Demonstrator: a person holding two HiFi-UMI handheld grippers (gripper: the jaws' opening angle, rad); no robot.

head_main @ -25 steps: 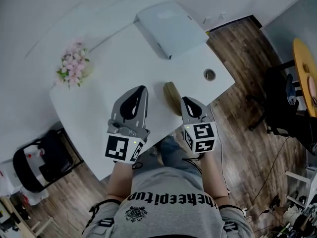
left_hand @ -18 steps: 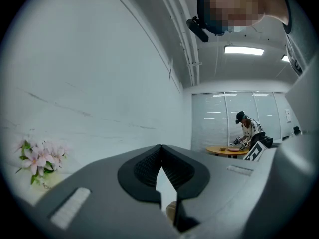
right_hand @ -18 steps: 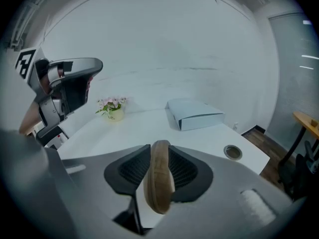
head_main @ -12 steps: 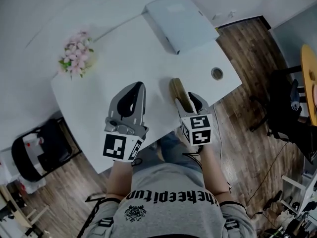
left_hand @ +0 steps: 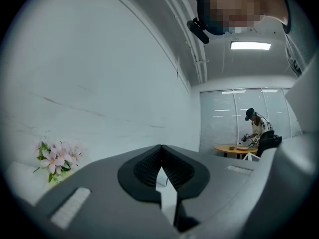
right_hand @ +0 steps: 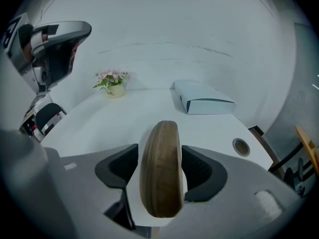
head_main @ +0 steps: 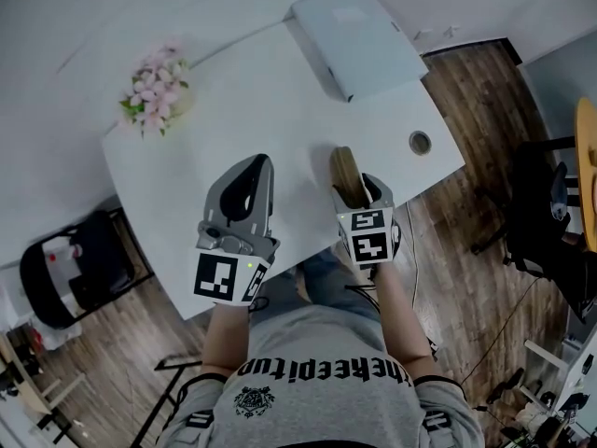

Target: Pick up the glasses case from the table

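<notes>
The brown oval glasses case [head_main: 345, 168] lies on the white table [head_main: 233, 110] near its front edge. My right gripper [head_main: 362, 194] points steeply down over the case's near end, and its jaws are opening. In the right gripper view the case [right_hand: 160, 168] sits between the two dark pads [right_hand: 117, 168] with a gap on each side, so nothing presses on it. My left gripper [head_main: 254, 162] hovers level above the table to the left of the case, shut and empty; in its own view the left gripper [left_hand: 160, 148] has its pads meeting.
A white box [head_main: 359, 37] sits at the table's far right corner. A pot of pink flowers [head_main: 157, 87] stands at the far left. A round cable hole [head_main: 420, 143] is right of the case. A black chair [head_main: 65, 283] stands left of the table.
My right gripper has sunk and tipped down over the near end of the case, and its jaws have spread from shut to wide. The left gripper has barely shifted.
</notes>
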